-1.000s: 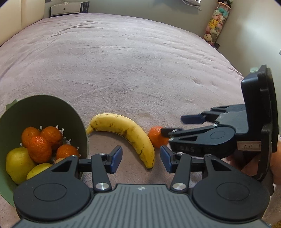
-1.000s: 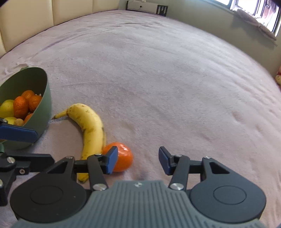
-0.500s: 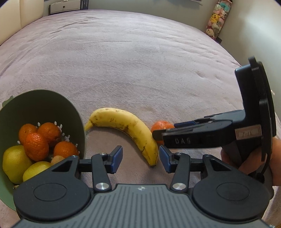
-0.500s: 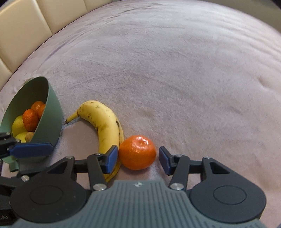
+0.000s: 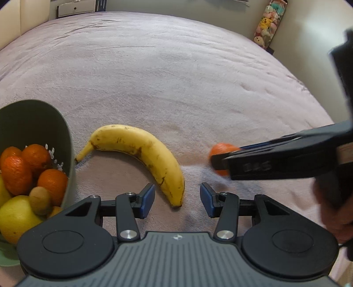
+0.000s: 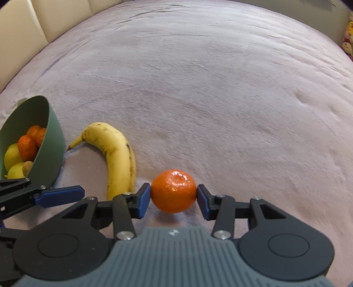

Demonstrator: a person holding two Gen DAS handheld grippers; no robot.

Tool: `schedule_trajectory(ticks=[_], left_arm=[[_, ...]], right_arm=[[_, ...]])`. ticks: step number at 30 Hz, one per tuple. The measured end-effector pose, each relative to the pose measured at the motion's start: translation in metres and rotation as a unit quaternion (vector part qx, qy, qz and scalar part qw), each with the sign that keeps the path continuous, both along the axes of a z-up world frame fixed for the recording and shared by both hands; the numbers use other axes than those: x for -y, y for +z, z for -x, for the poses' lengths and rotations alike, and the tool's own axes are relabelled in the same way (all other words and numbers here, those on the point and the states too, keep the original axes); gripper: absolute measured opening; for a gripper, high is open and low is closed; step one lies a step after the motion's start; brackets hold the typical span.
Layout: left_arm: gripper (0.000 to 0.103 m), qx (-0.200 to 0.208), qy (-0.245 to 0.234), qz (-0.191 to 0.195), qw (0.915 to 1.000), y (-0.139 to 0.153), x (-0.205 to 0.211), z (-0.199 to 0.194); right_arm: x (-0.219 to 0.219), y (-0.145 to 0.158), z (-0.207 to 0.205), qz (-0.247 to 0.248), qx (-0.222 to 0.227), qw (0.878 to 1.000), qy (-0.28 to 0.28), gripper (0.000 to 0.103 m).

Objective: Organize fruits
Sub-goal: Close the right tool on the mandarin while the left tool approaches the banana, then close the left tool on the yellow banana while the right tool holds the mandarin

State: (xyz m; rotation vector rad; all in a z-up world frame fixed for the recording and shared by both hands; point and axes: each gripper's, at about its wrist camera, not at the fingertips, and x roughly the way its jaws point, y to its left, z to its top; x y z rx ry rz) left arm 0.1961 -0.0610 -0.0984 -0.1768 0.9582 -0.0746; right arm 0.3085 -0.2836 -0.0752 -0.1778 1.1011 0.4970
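A mandarin (image 6: 173,191) sits between the blue pads of my right gripper (image 6: 174,197), which touch it on both sides; it shows partly hidden in the left wrist view (image 5: 220,150). A spotted yellow banana (image 5: 141,154) lies on the pink blanket, also in the right wrist view (image 6: 114,154). My left gripper (image 5: 176,199) is open and empty, its fingertips either side of the banana's near tip. A green bowl (image 5: 44,123) at the left holds mandarins, lemons and a small brown fruit; it shows in the right wrist view (image 6: 47,152).
The pink blanket (image 5: 165,70) covers a bed. A cream headboard (image 6: 44,17) stands at the far left. Soft toys (image 5: 269,24) hang by the wall at the far right. The right gripper (image 5: 275,161) reaches in from the right.
My right gripper has moved onto the mandarin and its jaws have closed against it. My left gripper has shifted a little, staying open by the banana's tip.
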Motion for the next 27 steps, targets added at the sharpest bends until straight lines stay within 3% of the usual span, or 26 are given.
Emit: schedule_trajectory(ticks=[6,13,27], left_arm=[[0.050,-0.011,0.006,-0.025,0.9996,-0.017,0.011,-0.010],[0.034,-0.023,0.004,-0.022,0.9995,-0.021,0.005,-0.015],[0.030,-0.032,-0.037,-0.019,0.9986,-0.002,-0.008,0.008]], right_arm=[[0.007,0.000,0.000,0.009,-0.010,1.000,-0.025,0.043],[0.002,-0.005,0.004,0.018,-0.013,1.000,-0.016,0.043],[0.003,0.004,0.028,0.017,-0.023,0.999,-0.036,0.043]])
